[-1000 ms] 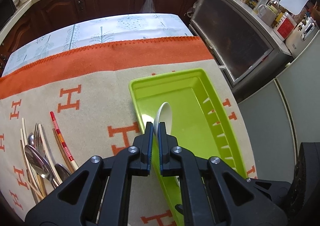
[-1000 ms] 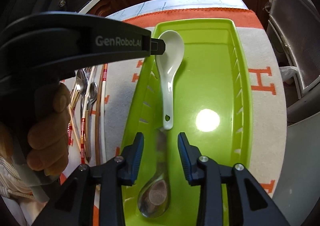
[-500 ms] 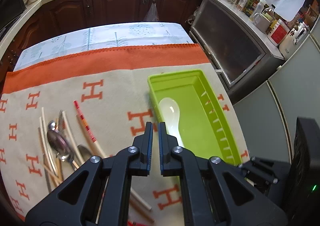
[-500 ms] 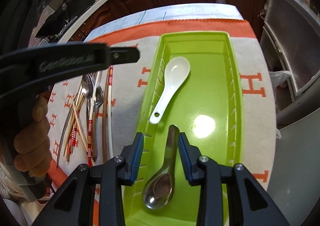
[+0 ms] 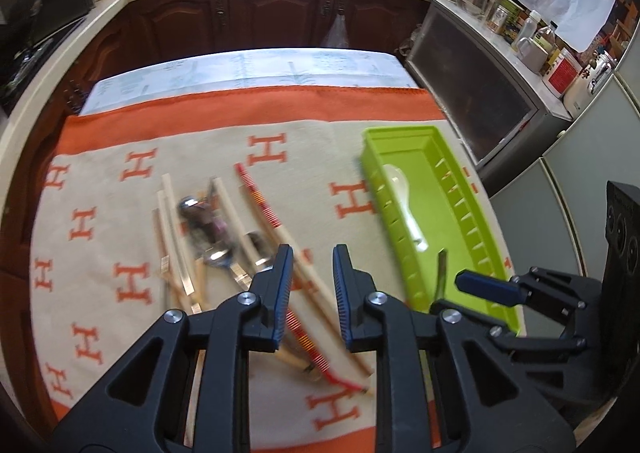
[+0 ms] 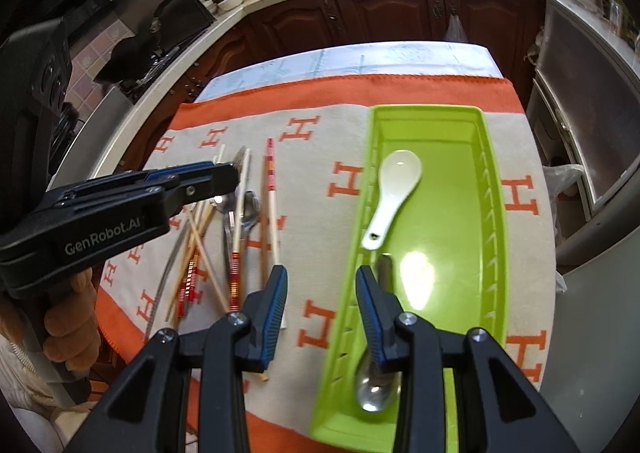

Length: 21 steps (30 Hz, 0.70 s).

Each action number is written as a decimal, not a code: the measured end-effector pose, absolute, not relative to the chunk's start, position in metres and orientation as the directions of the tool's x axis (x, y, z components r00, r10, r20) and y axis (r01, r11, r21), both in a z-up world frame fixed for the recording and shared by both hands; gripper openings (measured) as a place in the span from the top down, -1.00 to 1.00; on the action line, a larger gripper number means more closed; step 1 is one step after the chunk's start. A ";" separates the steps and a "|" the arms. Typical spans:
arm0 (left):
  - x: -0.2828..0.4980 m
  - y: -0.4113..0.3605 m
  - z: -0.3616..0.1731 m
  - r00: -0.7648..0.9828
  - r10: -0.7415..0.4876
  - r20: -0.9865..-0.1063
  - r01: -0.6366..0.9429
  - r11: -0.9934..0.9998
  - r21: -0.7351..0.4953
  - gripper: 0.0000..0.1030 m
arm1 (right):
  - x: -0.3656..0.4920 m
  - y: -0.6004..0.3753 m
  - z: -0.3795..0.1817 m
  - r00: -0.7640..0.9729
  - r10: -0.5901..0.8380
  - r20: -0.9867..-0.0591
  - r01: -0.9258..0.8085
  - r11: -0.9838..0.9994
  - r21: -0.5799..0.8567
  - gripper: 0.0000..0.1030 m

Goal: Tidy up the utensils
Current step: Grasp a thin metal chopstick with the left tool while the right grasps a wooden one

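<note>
- The tray (image 6: 496, 213) lies lengthwise on the right part of the blanket (image 6: 316, 213); inside it a white spoon (image 6: 394, 197) rests bowl away, tilted toward the left wall; just nearer lies a metal spoon (image 6: 378, 385), bowl toward the camera, its handle partly behind a finger of the right gripper (image 6: 322, 305)
- The loose pile (image 5: 224, 229) of chopsticks, spoons and a fork sits left of the tray, well apart from it; in the left view it is blurred and single pieces are hard to tell; a red-banded chopstick (image 5: 272, 221) runs under the left gripper (image 5: 312, 293), its near end cut off by the fingers
- Left gripper: fingers apart, holding nothing, above the pile's near end
- Right gripper: fingers wide apart, empty, straddling the tray's left wall
- The tray's near end is cut off at the bottom of the right view; its right rim lies close to the blanket's right edge; bare blanket shows between pile and tray
</note>
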State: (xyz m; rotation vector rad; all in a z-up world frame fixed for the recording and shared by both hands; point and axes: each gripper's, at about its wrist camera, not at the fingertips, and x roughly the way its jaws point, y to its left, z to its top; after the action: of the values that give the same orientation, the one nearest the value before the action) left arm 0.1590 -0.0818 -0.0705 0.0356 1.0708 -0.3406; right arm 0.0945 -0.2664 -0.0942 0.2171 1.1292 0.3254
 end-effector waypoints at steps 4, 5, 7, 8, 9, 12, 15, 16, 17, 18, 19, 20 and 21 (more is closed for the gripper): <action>0.146 -0.049 -0.065 0.438 -0.238 -0.867 0.265 0.956 -0.129 0.41 | 0.089 -0.250 -0.090 0.379 0.375 -0.846 -0.156 0.927 0.341 0.31; 0.142 -0.040 -0.065 0.441 -0.234 -0.867 0.255 0.958 -0.129 0.29 | 0.088 -0.247 -0.089 0.378 0.376 -0.846 -0.157 0.927 0.342 0.31; 0.136 -0.024 -0.064 0.445 -0.224 -0.867 0.233 0.964 -0.129 0.22 | 0.085 -0.238 -0.089 0.370 0.384 -0.846 -0.165 0.923 0.347 0.31; 0.132 -0.014 -0.065 0.444 -0.222 -0.868 0.223 0.966 -0.132 0.22 | 0.083 -0.234 -0.089 0.367 0.386 -0.846 -0.170 0.922 0.347 0.31; 0.130 -0.007 -0.066 0.442 -0.221 -0.869 0.217 0.967 -0.136 0.22 | 0.082 -0.230 -0.089 0.364 0.387 -0.847 -0.176 0.922 0.345 0.31; 0.121 0.019 -0.070 0.432 -0.217 -0.875 0.186 0.971 -0.149 0.22 | 0.079 -0.218 -0.090 0.353 0.389 -0.851 -0.188 0.921 0.342 0.31; 0.116 0.039 -0.075 0.430 -0.212 -0.878 0.161 0.974 -0.157 0.22 | 0.077 -0.206 -0.090 0.345 0.390 -0.854 -0.203 0.919 0.338 0.31; 0.114 0.046 -0.078 0.427 -0.207 -0.880 0.152 0.976 -0.156 0.22 | 0.076 -0.201 -0.090 0.342 0.391 -0.854 -0.211 0.918 0.335 0.31; 0.112 0.053 -0.083 0.420 -0.204 -0.884 0.146 0.977 -0.156 0.22 | 0.075 -0.197 -0.089 0.341 0.392 -0.854 -0.219 0.917 0.334 0.31; 0.112 0.057 -0.087 0.414 -0.201 -0.888 0.141 0.978 -0.156 0.22 | 0.075 -0.195 -0.089 0.341 0.393 -0.854 -0.223 0.917 0.332 0.31; 0.112 0.061 -0.092 0.408 -0.197 -0.892 0.138 0.979 -0.153 0.22 | 0.074 -0.190 -0.089 0.338 0.395 -0.854 -0.231 0.915 0.331 0.31; 0.111 0.063 -0.097 0.400 -0.192 -0.896 0.135 0.980 -0.149 0.22 | 0.074 -0.187 -0.089 0.335 0.397 -0.855 -0.236 0.913 0.332 0.31; 0.111 0.066 -0.103 0.390 -0.186 -0.902 0.132 0.981 -0.145 0.22 | 0.074 -0.183 -0.089 0.331 0.399 -0.855 -0.242 0.912 0.332 0.31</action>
State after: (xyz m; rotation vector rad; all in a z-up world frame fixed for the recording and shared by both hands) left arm 0.1113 0.0657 -0.1032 -0.0521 1.1522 -0.2023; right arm 0.0740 -0.1826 -0.0886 0.1548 1.1608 0.4212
